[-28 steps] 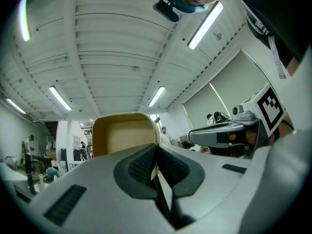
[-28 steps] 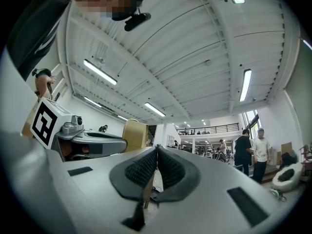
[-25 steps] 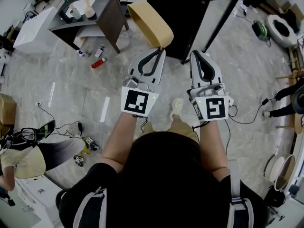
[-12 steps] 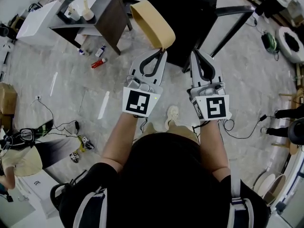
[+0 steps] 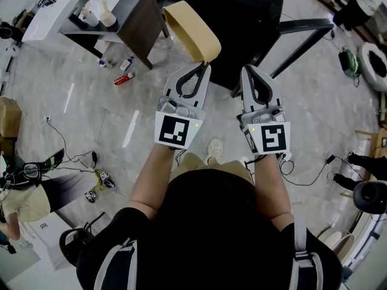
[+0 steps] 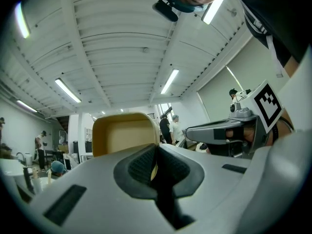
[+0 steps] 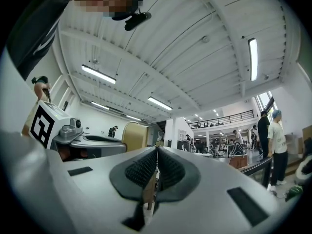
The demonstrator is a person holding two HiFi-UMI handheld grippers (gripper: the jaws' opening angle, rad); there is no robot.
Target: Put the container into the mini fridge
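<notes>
Nearest, left gripper: cube marked with a black-and-white square pattern, jaws clamped on the rim of the container. Container: tan, shallow, rounded-rectangular, plain-walled. It is held in the air, rising tilted from the jaw tips with its hollow side toward the gripper. Right gripper: jaws pressed together, nothing between them. Beyond: black mini fridge, just past the container.

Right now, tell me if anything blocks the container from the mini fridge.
Nothing visible does. The left tongs hold the container close to the mini fridge, whose door looks swung open.
</notes>
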